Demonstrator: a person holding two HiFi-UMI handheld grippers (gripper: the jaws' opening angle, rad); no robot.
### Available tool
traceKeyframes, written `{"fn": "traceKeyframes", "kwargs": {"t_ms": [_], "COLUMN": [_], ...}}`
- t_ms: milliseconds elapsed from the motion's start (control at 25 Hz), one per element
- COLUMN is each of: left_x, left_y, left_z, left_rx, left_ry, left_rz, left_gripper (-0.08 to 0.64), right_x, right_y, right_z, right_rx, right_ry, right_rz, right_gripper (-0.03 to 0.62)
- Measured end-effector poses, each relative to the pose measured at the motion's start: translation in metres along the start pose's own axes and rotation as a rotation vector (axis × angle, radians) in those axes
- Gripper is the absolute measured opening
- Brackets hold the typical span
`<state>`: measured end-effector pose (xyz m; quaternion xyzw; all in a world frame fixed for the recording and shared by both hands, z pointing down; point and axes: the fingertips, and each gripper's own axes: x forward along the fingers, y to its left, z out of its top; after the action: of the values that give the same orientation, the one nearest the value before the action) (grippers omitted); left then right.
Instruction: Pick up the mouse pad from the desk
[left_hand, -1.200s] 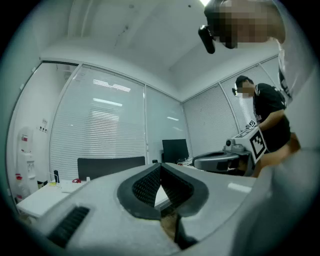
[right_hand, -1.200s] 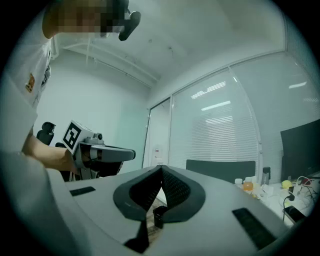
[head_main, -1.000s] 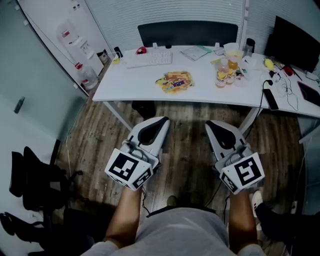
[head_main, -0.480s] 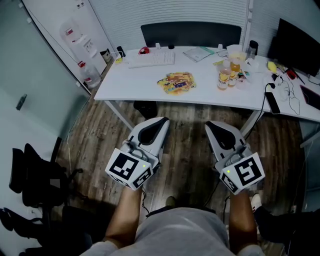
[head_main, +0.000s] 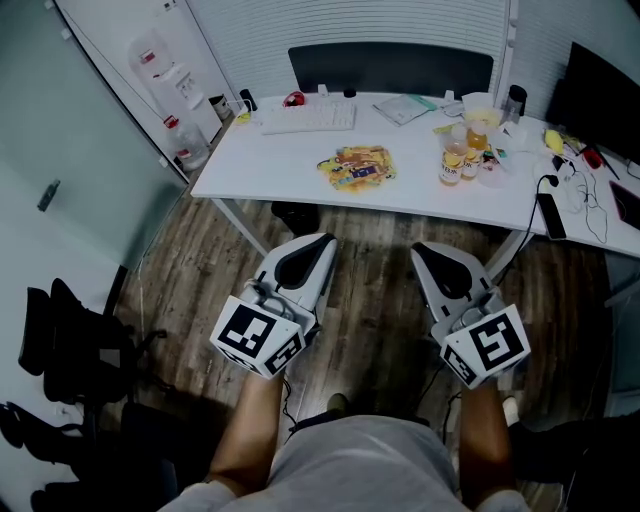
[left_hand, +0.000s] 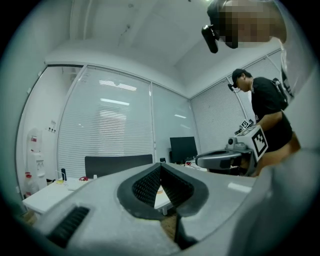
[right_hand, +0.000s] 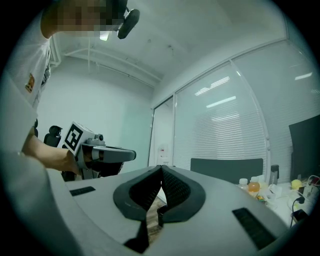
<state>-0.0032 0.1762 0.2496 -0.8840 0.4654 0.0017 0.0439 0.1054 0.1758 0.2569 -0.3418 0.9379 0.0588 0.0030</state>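
Observation:
A flat, colourful patterned pad (head_main: 357, 166) lies in the middle of the white desk (head_main: 260, 170); it looks like the mouse pad. Both grippers hang level over the wooden floor, well short of the desk's front edge. My left gripper (head_main: 318, 243) is shut with nothing in it, and its ribbed pads meet at the tip (left_hand: 160, 167). My right gripper (head_main: 425, 250) is also shut and holds nothing, pads together (right_hand: 161, 170). Each gripper shows in the other's view: the right gripper (left_hand: 220, 159) and the left gripper (right_hand: 107, 155).
On the desk are a white keyboard (head_main: 308, 119), drink bottles (head_main: 455, 160), a phone on a cable (head_main: 551, 215) and a dark monitor (head_main: 605, 85). A dark chair (head_main: 390, 68) stands behind it. A water dispenser (head_main: 165, 75) is at left, black chairs (head_main: 70, 340) near me. Another person (left_hand: 267, 110) stands to the right.
The desk has slid a little right and down in the head view. Both grippers keep the same pose side by side and stay shut.

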Motion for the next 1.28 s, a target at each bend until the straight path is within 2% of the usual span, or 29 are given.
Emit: {"fn": "traceKeyframes", "kwargs": {"t_ms": [560,1280], "left_x": [0.025,0.031], "left_y": [-0.006,0.011], "left_z": [-0.010,-0.013], "left_rx": [0.006,-0.008], "left_ry": [0.019,0.004], "left_rz": [0.061,0.087], "left_gripper": [0.015,0.015], "right_x": [0.000,0.011], "right_y": [-0.031,-0.035], "right_z": [-0.015,-0.021], "right_rx": [0.014,0.001], "right_ry": [0.006,0.024], "right_rz": [0.051,0.061], "right_gripper": [0.012,0.012]}}
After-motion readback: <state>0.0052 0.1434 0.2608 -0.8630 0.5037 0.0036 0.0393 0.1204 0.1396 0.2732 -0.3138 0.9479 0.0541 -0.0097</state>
